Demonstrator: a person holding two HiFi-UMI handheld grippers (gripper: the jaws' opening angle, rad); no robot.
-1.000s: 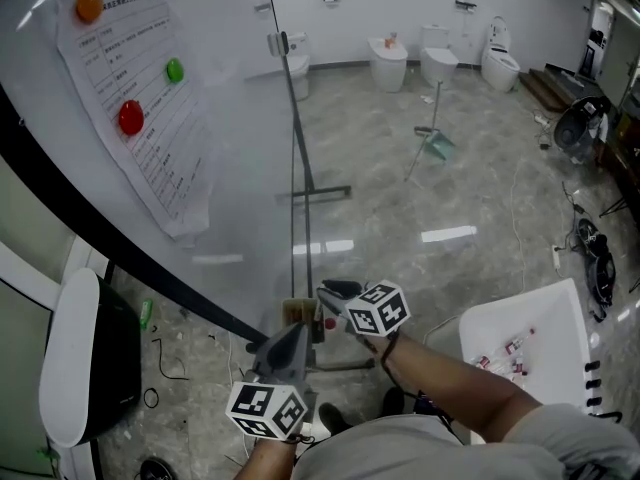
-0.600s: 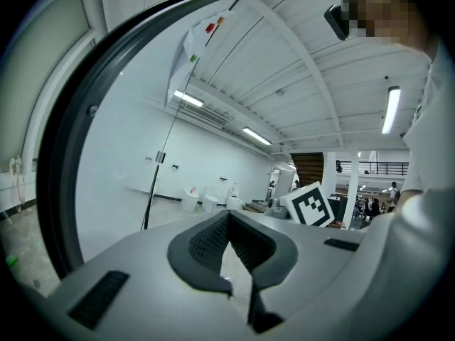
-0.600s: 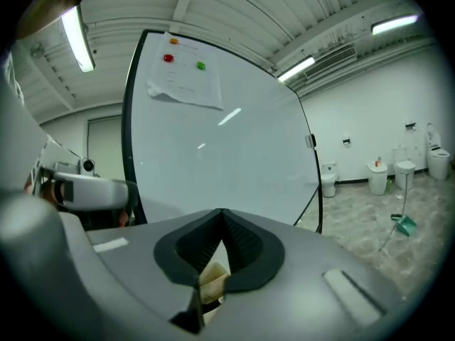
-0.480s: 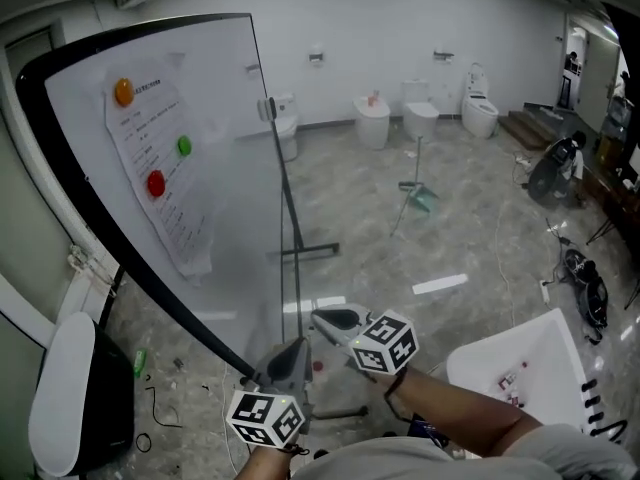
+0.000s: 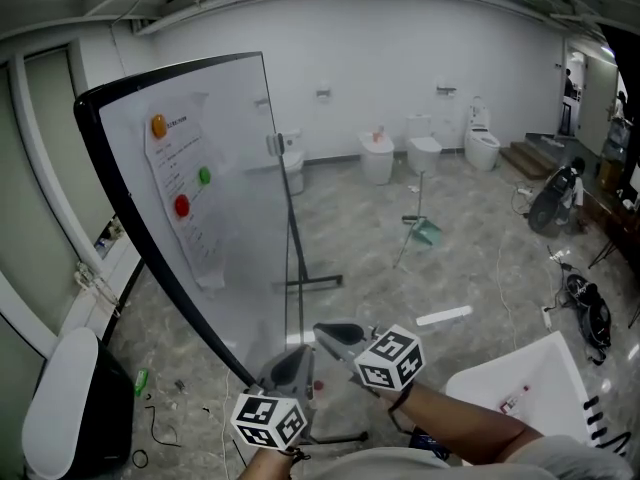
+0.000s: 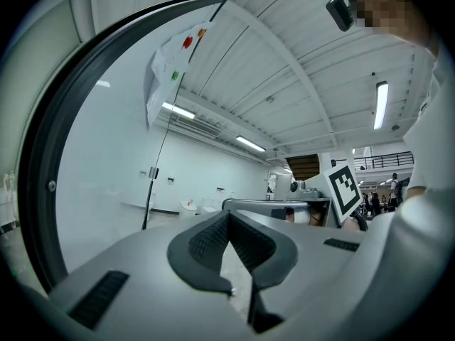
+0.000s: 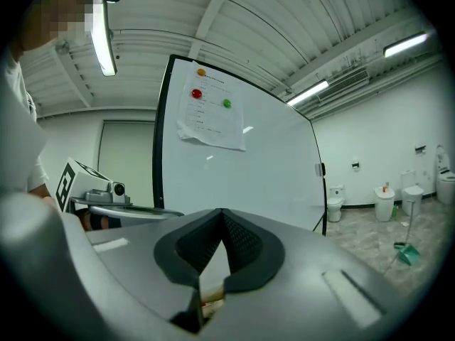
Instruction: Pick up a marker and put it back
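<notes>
Head view: I look down along a tilted whiteboard (image 5: pixel 235 208), with both of my claws low in the middle of the frame.
Left claw (image 5: pixel 293 360): clenched. In the left gripper view its two pads meet at the tip (image 6: pixel 227 217) with nothing between them. Its marker cube sits at the bottom edge of the head view.
Right claw (image 5: pixel 335 330): clenched too. In the right gripper view the pads touch at the tip (image 7: pixel 222 215) and grip nothing. It lies just right of my left claw, a little higher in the frame.
Marker: I cannot pick it out for sure in any view.
Red speck (image 5: pixel 318 385): it shows low between my two claws in the head view, too small to name. The right gripper view shows a reddish bit under the pads, also too small to name.
Paper sheet (image 5: pixel 190 203): stuck on the whiteboard, upper left of the frame.
Magnets: an orange magnet (image 5: pixel 159 125) at the top of the sheet, a green magnet (image 5: pixel 204 176) to the right of its middle, and a red magnet (image 5: pixel 181 206) lower down.
White table (image 5: pixel 548 363): lower right corner, with some small things (image 5: pixel 512 400) lying on it.
Floor: grey and glossy, with a green dustpan (image 5: pixel 426 232) well beyond my claws.
Back wall: white toilets (image 5: pixel 482 146) stand in a row at the upper right.
</notes>
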